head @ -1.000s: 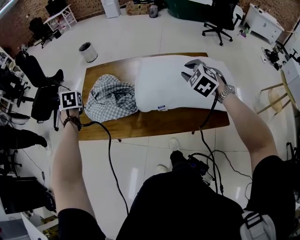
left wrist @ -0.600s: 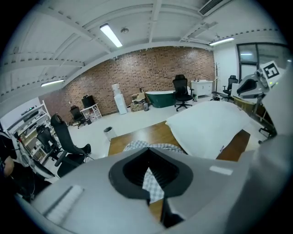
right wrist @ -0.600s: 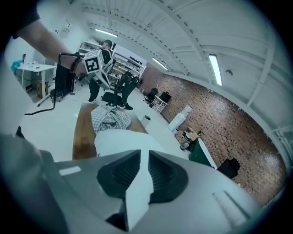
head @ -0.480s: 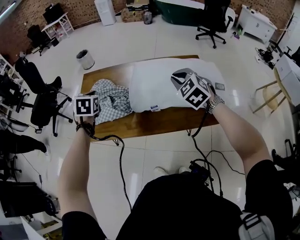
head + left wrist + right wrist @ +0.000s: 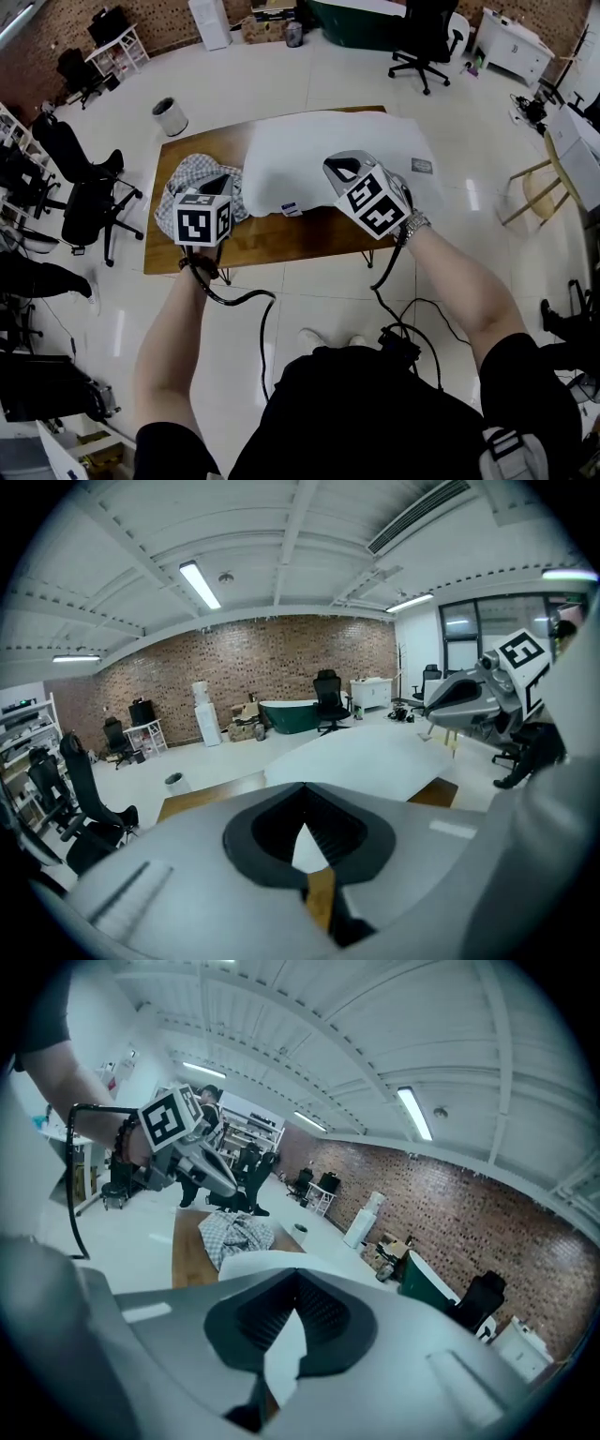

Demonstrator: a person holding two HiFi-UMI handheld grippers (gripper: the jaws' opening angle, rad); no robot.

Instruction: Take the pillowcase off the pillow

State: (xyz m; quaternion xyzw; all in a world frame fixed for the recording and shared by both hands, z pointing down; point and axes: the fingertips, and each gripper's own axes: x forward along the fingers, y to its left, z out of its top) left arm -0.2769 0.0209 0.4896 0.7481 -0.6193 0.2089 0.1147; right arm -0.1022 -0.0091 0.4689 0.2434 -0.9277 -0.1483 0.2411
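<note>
- Currently, your left gripper (image 5: 222, 179): jaws pressed together with nothing between them, held over the near left part of the table, above the pillowcase.
- Your right gripper (image 5: 337, 170): jaws together after just closing, nothing caught between them. It hangs over the pillow's near edge, well apart from the left gripper.
- Pillow (image 5: 328, 150): one, white and bare, lying flat across the middle and right of the table. A small label sits at its near left corner.
- Pillowcase (image 5: 180, 182): one, checked grey and white, off the pillow. It lies crumpled in a heap at the left end of the table, touching the pillow's left end and partly hidden under your left gripper's marker cube.
- Table (image 5: 281, 234): one, brown wood, carrying both items. A bare strip runs along its near edge.
- Surroundings: pale shiny floor, office chairs, and a brick wall at the far side.
</note>
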